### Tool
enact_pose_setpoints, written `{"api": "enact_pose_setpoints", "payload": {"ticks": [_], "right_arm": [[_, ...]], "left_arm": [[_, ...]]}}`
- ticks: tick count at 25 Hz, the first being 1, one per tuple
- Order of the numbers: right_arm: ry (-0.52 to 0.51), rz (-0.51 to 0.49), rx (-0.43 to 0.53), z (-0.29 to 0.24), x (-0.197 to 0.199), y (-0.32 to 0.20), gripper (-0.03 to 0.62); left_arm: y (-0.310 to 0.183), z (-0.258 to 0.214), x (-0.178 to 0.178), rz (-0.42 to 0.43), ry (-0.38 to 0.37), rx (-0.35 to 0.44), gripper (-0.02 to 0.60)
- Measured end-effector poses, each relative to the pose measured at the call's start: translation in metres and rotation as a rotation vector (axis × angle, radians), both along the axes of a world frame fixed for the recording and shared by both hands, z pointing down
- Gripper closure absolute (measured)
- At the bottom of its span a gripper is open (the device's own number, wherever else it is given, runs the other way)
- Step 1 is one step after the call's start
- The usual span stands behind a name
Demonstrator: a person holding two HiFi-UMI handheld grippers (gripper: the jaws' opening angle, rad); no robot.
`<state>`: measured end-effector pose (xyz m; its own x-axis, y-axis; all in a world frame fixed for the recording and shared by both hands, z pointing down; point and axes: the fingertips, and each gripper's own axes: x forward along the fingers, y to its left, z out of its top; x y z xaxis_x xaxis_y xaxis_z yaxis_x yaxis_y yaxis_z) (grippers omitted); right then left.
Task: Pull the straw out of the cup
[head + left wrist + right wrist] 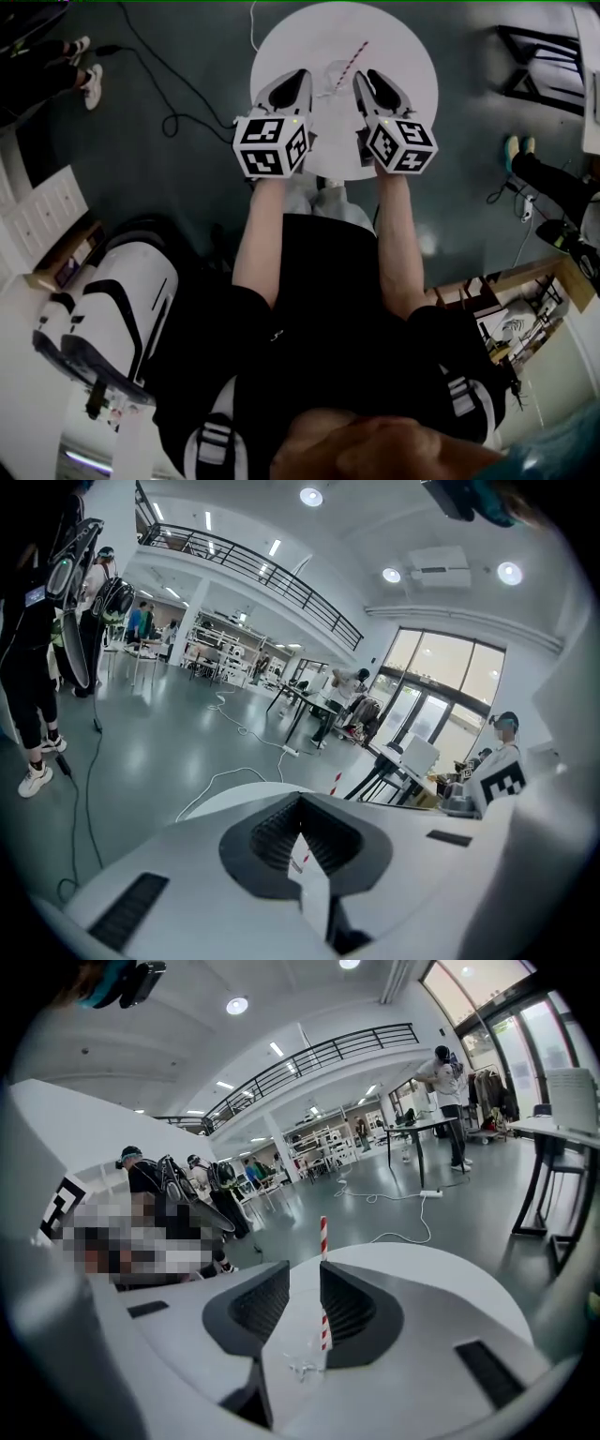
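A clear cup [335,77] stands on the round white table [403,56], with a red-and-white striped straw [352,58] leaning out of it to the upper right. My left gripper [302,77] is just left of the cup; in the left gripper view its tips [302,799] meet in a V, and the straw [336,782] shows beyond them. My right gripper [361,77] is just right of the cup. Its jaws [303,1265] stand a narrow gap apart, and the straw [324,1237] rises upright by the right pad, not pinched.
Dark cables [169,122] trail over the grey floor left of the table. A standing person's shoes [86,80] are at the upper left and another pair [518,147] is at the right. White equipment [122,300] sits at the lower left, a black frame [544,56] at the upper right.
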<state>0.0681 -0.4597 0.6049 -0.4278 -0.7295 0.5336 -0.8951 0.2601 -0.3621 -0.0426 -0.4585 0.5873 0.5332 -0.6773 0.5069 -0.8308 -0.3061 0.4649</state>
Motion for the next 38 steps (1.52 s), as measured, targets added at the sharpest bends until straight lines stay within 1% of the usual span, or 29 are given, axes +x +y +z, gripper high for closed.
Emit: {"api": "enact_pose_setpoints", "payload": {"ticks": [7, 11, 14, 17, 19, 20, 25, 28, 30, 32, 35, 38], "right_arm": [[0.020, 0.047, -0.054, 0.026, -0.006, -0.013, 0.494], [0.037, 0.071, -0.070, 0.036, -0.007, -0.020, 0.494], [0.030, 0.083, -0.075, 0.039, -0.004, -0.025, 0.495], [0.020, 0.091, -0.073, 0.043, -0.003, -0.030, 0.496], [0.040, 0.097, -0.072, 0.047, -0.003, -0.032, 0.523], [0.047, 0.094, -0.069, 0.046, -0.003, -0.032, 0.556], [0.040, 0.070, -0.023, 0.032, -0.011, -0.030, 0.557], [0.055, 0.057, 0.001, 0.022, -0.013, -0.026, 0.557], [0.040, 0.068, 0.020, 0.013, -0.011, -0.023, 0.557], [0.013, 0.083, 0.058, -0.001, -0.007, -0.020, 0.557], [0.018, 0.074, 0.120, -0.023, -0.004, -0.015, 0.557], [0.011, 0.068, 0.165, -0.043, -0.002, -0.006, 0.557]], "left_arm": [[-0.019, 0.012, -0.008, 0.030, -0.006, -0.022, 0.575], [-0.023, 0.019, -0.011, 0.041, -0.006, -0.038, 0.575], [-0.025, 0.021, -0.007, 0.053, -0.008, -0.047, 0.575], [-0.027, 0.024, -0.013, 0.043, -0.011, -0.054, 0.575], [-0.030, 0.026, -0.022, 0.022, -0.014, -0.057, 0.575], [-0.030, 0.026, -0.026, 0.014, -0.016, -0.056, 0.575], [-0.025, 0.021, -0.031, 0.003, -0.019, -0.045, 0.575], [-0.019, 0.016, -0.026, 0.009, -0.014, -0.031, 0.575], [-0.015, 0.011, -0.021, 0.010, -0.010, -0.019, 0.575], [-0.010, 0.009, -0.020, 0.000, -0.009, -0.010, 0.575], [-0.001, 0.006, -0.023, -0.027, -0.009, -0.002, 0.575], [0.012, 0.000, -0.021, -0.037, -0.012, 0.014, 0.575]]}}
